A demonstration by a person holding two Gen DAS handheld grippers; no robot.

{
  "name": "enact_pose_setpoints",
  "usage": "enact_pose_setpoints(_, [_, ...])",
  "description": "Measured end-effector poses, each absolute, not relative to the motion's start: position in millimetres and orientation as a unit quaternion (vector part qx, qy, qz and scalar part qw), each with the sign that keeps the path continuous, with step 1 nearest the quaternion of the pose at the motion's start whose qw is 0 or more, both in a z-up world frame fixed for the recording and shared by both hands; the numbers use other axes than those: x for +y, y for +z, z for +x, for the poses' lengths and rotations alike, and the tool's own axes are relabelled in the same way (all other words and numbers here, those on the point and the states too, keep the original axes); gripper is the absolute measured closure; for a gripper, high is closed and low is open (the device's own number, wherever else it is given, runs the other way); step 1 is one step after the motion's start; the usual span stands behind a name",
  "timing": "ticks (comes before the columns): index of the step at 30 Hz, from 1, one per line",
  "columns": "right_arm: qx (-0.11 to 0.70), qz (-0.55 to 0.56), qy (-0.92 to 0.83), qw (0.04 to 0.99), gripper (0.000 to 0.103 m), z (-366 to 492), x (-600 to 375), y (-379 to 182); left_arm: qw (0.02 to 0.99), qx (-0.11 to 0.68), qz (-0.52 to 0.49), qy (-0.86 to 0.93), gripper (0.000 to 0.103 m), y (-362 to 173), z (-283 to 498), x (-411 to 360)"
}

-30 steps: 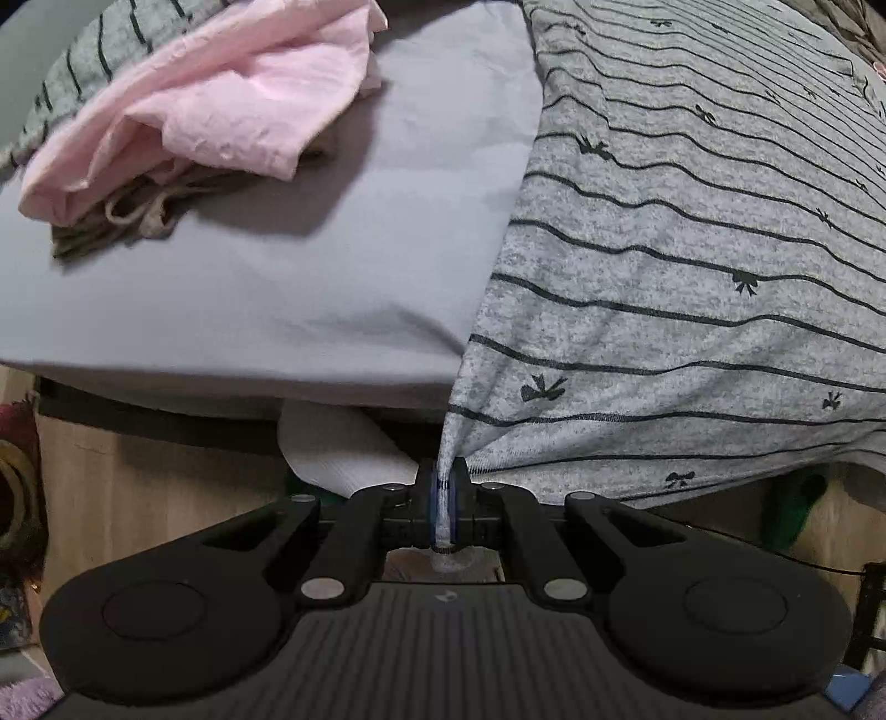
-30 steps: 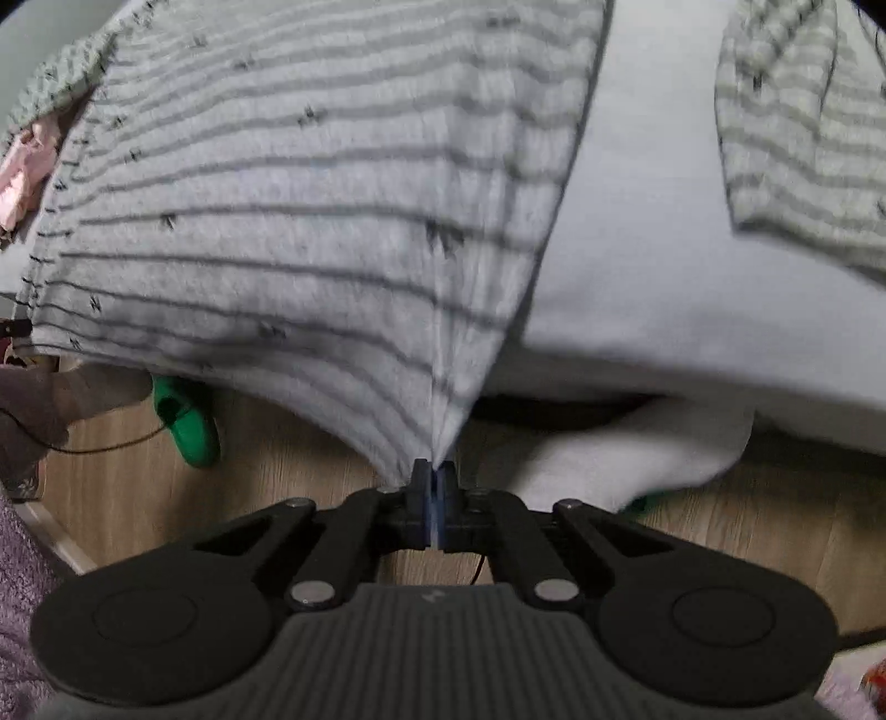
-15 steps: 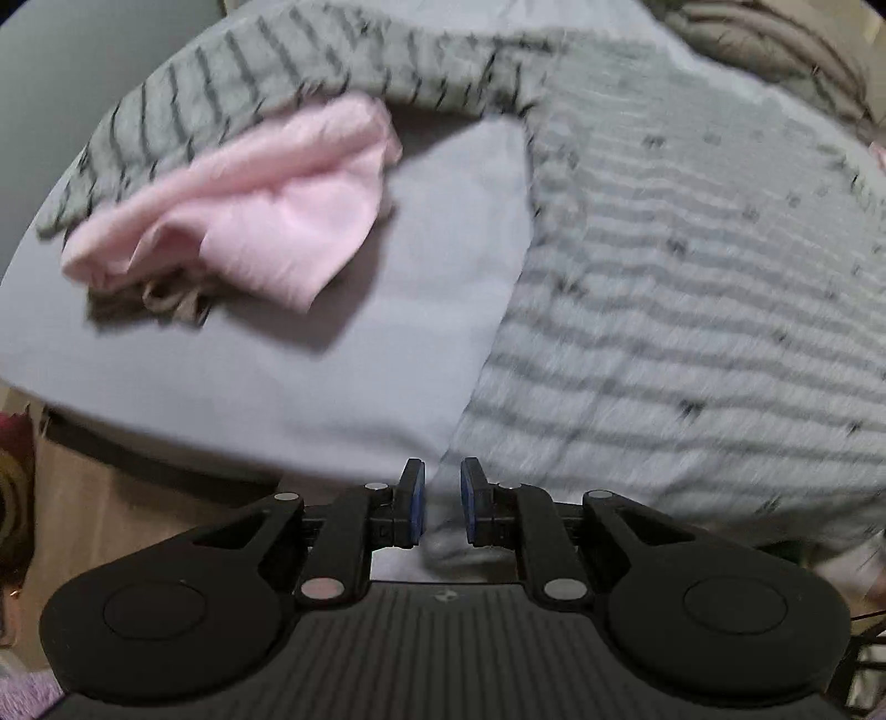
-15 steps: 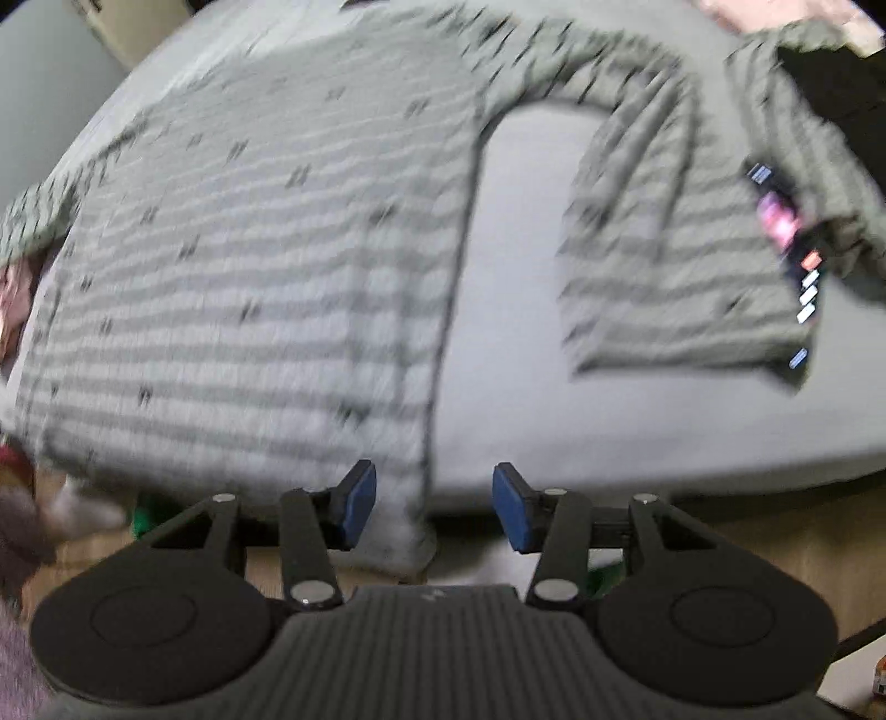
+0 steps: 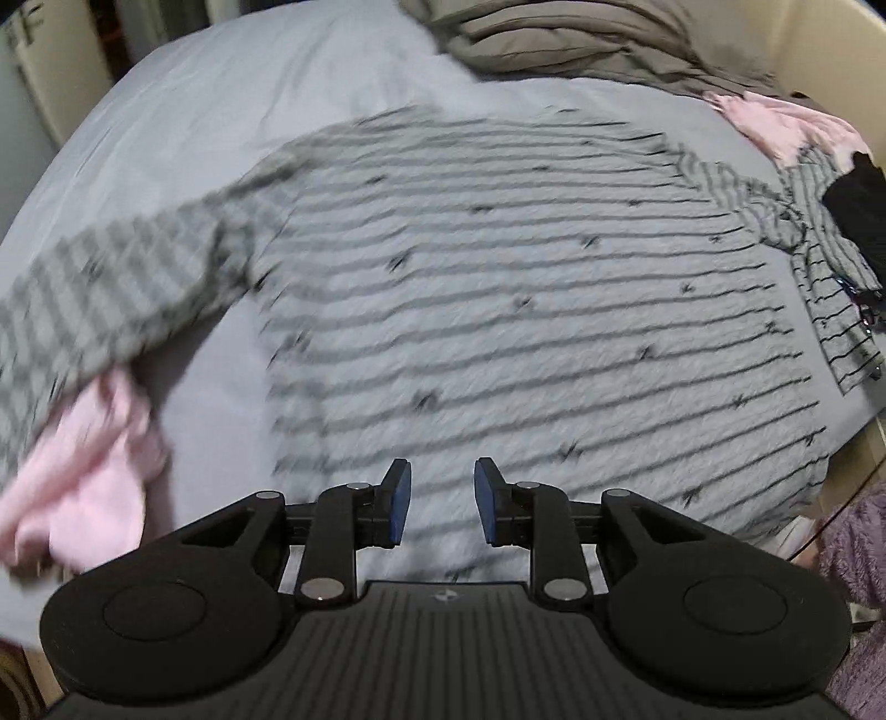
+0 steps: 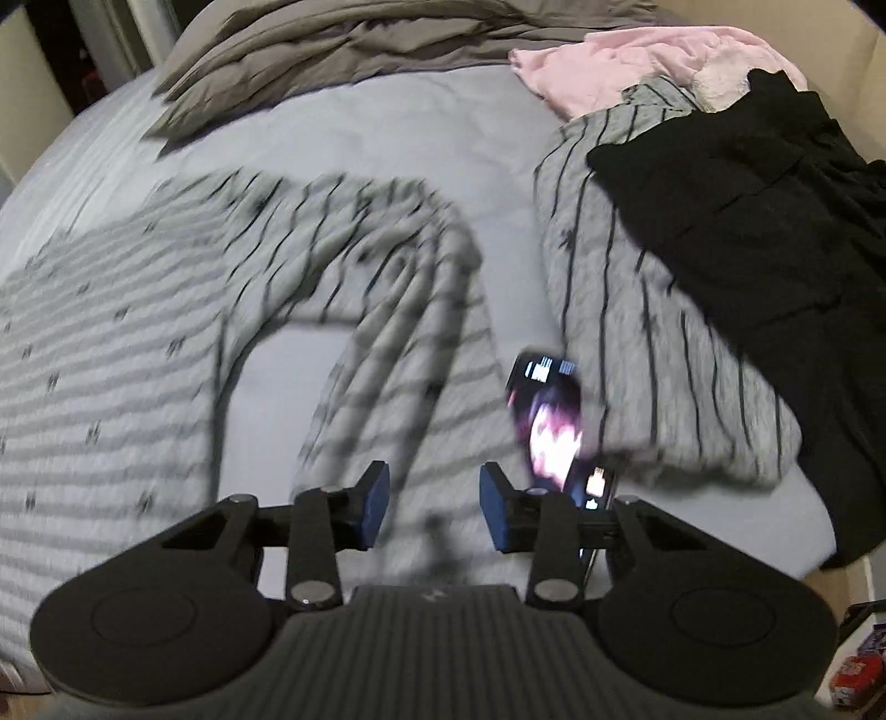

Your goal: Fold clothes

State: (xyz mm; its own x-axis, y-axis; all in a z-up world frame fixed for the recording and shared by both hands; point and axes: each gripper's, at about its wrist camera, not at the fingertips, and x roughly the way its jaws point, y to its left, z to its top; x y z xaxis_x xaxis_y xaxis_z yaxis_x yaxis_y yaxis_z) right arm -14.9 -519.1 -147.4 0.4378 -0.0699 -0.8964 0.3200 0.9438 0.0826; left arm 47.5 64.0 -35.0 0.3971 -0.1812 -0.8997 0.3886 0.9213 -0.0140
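Shirt (image 5: 498, 310), striped, lay spread flat on bed (image 5: 232, 99) for folding; left tongs (image 5: 437, 501) opening, right tongs (image 6: 434, 507) closing, both empty above it.

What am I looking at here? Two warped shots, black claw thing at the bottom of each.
Nobody's robot: a person carries one hand-held gripper in each hand, and a fisheye camera on each looks out along its two fingers. One shot is from the left hand-held gripper, the other from the right hand-held gripper. Both point down at a bed. A grey striped shirt lies spread flat on it. Around it: pink clothes, a second striped garment under black clothes, a lit phone and a grey duvet. Neither holds anything: nothing sits between the blue pads; the left jaws are opening, the right closing.
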Motion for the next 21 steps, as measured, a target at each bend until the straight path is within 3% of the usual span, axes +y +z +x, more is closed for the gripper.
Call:
enact_pose_setpoints(17, [0.55,0.076,-0.108,0.825,0.073,71.9,-548.9,-193.7,0.818,0.534,0.094,-0.193,0.08,-61.2,103.3,14.0])
enact_pose_setpoints(21, [0.552,0.075,-0.106,0.823,0.084,72.5,-546.1,-200.0,0.819,0.525,0.103,-0.206,0.076,-58.2,100.9,2.3])
